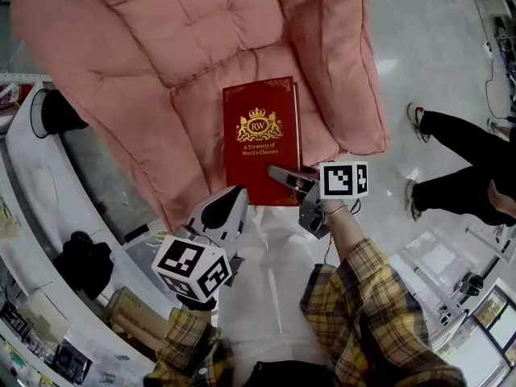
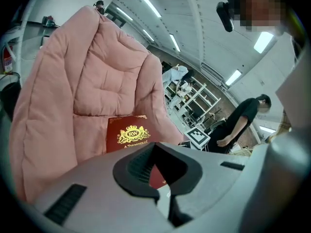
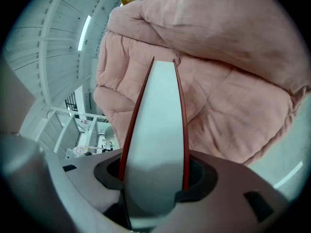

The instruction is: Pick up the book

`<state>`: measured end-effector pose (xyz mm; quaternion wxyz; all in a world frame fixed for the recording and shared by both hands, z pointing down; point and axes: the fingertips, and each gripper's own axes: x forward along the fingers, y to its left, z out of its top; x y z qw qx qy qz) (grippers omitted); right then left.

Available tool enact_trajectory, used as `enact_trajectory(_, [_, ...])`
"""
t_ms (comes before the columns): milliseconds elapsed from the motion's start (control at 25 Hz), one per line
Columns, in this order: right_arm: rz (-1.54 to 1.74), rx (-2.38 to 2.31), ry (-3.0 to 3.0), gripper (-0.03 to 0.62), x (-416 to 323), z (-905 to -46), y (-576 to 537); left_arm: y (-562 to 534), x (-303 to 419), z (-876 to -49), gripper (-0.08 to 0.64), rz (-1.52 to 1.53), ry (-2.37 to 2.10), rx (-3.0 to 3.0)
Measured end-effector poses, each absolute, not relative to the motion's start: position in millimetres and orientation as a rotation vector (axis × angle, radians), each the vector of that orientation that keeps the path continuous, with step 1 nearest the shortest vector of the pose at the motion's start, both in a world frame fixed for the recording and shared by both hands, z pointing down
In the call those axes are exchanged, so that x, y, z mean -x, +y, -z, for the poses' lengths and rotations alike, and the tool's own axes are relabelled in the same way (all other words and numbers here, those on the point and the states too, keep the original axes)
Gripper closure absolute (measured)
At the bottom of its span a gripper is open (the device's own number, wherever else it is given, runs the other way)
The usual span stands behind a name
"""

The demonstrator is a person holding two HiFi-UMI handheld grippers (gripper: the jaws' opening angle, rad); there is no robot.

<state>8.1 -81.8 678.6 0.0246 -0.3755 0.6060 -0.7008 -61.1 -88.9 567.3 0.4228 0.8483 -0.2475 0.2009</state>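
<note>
A dark red hardback book (image 1: 260,147) with a gold crest lies on the seat of a pink padded chair (image 1: 161,47). My right gripper (image 1: 284,176) is shut on the book's near right corner. In the right gripper view the book (image 3: 158,110) runs edge-on between the jaws, its pale page block and red covers filling the gap of the right gripper (image 3: 155,178). My left gripper (image 1: 234,197) sits at the book's near left corner with its jaws together. In the left gripper view the book (image 2: 127,132) lies ahead, its near end hidden behind the left gripper (image 2: 163,178).
The pink chair's arms and back rise around the book. A person in black (image 1: 468,164) stands on the floor to the right. Curved white shelving (image 1: 32,216) with a black bag (image 1: 81,260) runs along the left. Grey floor lies between chair and shelving.
</note>
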Motion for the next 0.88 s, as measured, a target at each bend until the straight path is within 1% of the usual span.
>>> enact_trajectory(880, [1.905,1.078,2.06,0.333,7.6,-479.4,-108.3,-127.0,81.8,-408.4,0.557,-0.327,-0.721,-2.239])
